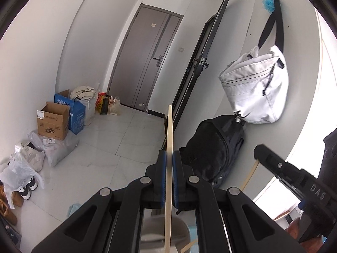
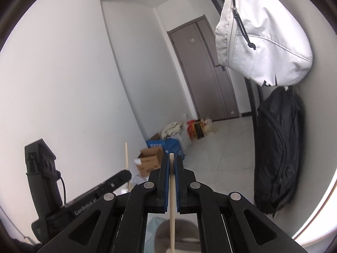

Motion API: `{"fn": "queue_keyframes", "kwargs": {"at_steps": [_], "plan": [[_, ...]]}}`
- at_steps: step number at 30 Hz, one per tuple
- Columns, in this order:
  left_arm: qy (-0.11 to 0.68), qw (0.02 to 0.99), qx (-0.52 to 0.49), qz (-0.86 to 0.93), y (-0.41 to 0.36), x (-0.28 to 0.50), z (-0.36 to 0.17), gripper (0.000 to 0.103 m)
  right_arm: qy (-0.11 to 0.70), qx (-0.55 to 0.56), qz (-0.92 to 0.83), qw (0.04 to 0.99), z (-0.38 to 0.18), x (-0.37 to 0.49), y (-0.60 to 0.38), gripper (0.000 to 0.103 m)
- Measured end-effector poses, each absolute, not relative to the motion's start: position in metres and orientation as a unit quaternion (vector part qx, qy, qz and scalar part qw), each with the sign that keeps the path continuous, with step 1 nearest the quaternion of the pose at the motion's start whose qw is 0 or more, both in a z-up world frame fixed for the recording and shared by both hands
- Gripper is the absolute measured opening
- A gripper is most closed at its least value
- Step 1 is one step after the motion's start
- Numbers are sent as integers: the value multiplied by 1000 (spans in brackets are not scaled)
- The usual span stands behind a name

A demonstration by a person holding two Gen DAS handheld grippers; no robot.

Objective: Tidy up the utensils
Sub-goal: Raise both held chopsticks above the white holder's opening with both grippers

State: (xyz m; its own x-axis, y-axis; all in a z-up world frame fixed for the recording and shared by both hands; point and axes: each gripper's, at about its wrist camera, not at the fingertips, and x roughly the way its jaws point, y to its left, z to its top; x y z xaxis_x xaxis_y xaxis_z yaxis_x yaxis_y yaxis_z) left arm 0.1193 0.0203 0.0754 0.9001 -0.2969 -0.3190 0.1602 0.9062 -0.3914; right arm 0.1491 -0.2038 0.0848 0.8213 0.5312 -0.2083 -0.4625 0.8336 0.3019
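Evidently each claw is clamped on one chopstick: the left gripper (image 1: 169, 160) pinches a chopstick (image 1: 170, 130) mid-shaft, tip jutting ahead; the right gripper (image 2: 172, 162) pinches another chopstick (image 2: 172, 189) near its end. Light, stiff, slippery; mid-shaft holds steadier.

The left tool (image 1: 169, 158) pinches a pale wooden chopstick (image 1: 169, 130) pointing toward twelve o'clock. At four o'clock, the right tool (image 1: 258, 150) grips another chopstick (image 1: 249, 174); a white bag (image 1: 254, 86) hangs at two.

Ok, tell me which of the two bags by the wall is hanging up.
The white bag hangs by its black strap from a wall hook. The black backpack sits lower, slumped against the wall beneath it.
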Motion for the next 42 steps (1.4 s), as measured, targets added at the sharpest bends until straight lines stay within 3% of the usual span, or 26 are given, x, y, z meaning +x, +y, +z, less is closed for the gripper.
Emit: {"fn": "queue_keyframes", "kwargs": {"at_steps": [25, 42], "plan": [[162, 969, -128, -138, 0, 146, 28, 2, 179, 72, 258, 946, 31, 186, -171, 4], [217, 947, -109, -208, 7, 130, 36, 2, 230, 87, 271, 931, 11, 169, -174, 5]]}}
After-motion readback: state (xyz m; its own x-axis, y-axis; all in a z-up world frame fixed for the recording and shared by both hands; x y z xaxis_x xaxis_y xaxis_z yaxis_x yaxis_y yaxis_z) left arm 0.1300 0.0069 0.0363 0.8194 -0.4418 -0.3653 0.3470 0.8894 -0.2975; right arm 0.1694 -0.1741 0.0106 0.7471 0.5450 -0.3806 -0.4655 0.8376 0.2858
